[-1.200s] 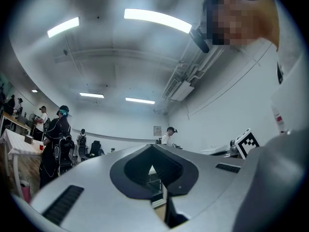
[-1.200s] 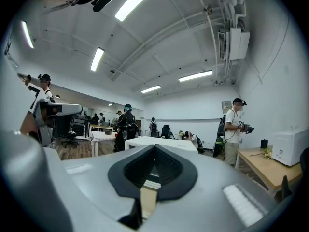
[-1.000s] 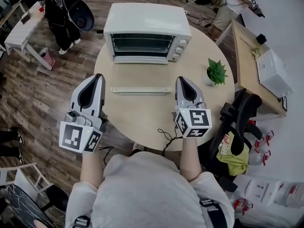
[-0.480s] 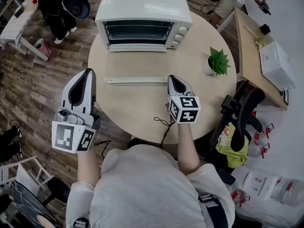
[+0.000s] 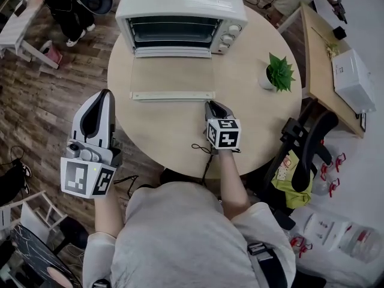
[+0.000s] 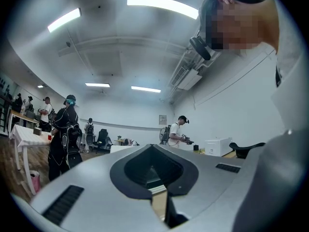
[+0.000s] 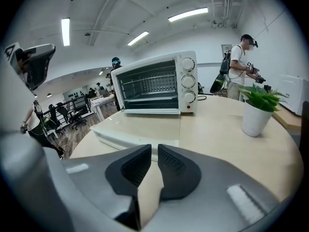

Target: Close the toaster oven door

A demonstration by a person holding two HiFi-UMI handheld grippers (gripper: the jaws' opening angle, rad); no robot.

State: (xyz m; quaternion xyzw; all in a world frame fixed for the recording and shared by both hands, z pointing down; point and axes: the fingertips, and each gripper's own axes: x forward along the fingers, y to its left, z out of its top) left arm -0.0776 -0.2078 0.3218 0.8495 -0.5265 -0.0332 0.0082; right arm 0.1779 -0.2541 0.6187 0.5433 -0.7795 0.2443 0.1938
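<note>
Your left gripper (image 5: pixel 105 96) hangs off the table's (image 5: pixel 168 131) left edge, over the wooden floor; its jaws are clenched, tips meeting, with nothing between them; in the left gripper view it points up and across the room. Your right gripper (image 5: pixel 211 105) is over the table, past its near edge and right of centre; its jaws are drawn almost together, a thin slit left between the ribbed pads (image 7: pixel 170 162), and they grasp nothing. A thin black cable (image 5: pixel 201 149) curls on the table near the near edge, just beside that gripper's marker cube. Just beyond the right gripper's tips lies the door handle (image 5: pixel 173 95), a pale bar crosswise on the table; the tips are at its right end, and I cannot tell whether they touch it. The toaster oven door (image 5: pixel 171 74) is folded fully down, lying flat on the tabletop; behind it the toaster oven (image 5: pixel 177 2) stands at the far edge, cavity open, three knobs (image 5: pixel 231 35) on its right side. A small potted plant (image 5: pixel 279 72) stands near the right edge, well apart from the oven.
</note>
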